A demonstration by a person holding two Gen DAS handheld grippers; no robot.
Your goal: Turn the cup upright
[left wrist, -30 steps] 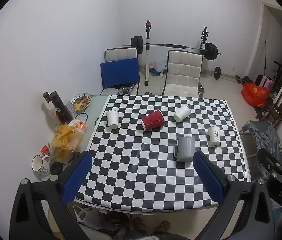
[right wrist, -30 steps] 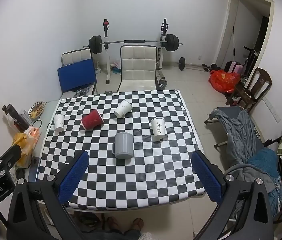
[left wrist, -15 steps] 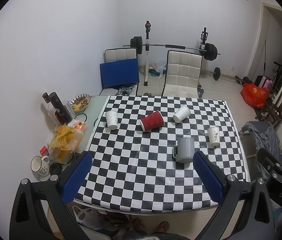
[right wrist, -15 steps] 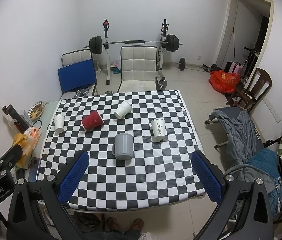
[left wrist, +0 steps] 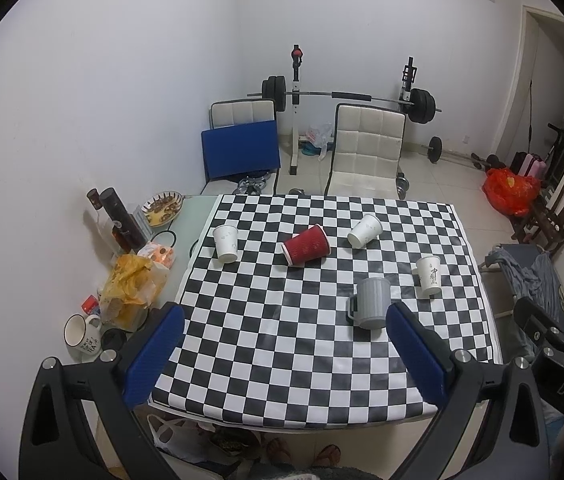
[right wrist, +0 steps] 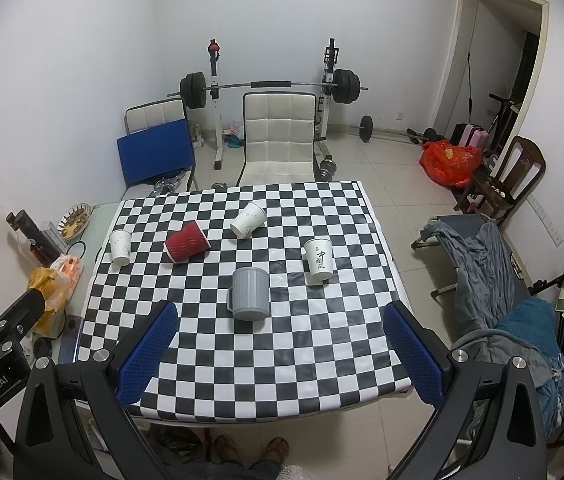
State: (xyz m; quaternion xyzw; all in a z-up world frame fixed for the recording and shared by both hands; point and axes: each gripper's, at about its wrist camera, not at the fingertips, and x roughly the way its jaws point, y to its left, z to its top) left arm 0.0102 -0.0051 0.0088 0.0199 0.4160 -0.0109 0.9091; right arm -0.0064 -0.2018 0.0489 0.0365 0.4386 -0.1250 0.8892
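Observation:
A red ribbed paper cup (left wrist: 306, 245) (right wrist: 186, 241) lies on its side on the checkered table (left wrist: 266, 344) (right wrist: 282, 352). A white paper cup (left wrist: 365, 231) (right wrist: 248, 219) also lies on its side behind it. A grey mug (left wrist: 370, 303) (right wrist: 250, 294) stands mouth down near the middle. Two more white paper cups stand on the table, one at the left (left wrist: 226, 243) (right wrist: 120, 247) and one at the right (left wrist: 429, 276) (right wrist: 319, 260). My left gripper (left wrist: 285, 344) and right gripper (right wrist: 282, 342) are open and empty, high above the near table edge.
A side surface left of the table holds bottles (left wrist: 120, 220), a yellow bag (left wrist: 130, 286), a plate (left wrist: 162, 208) and a mug (left wrist: 82, 332). Two chairs (left wrist: 365, 148) and a barbell rack (left wrist: 345, 96) stand behind. A cot with clothes (right wrist: 493, 280) is at the right.
Both grippers have drifted slightly; the table scene sits a little differently in each view. No cup has moved.

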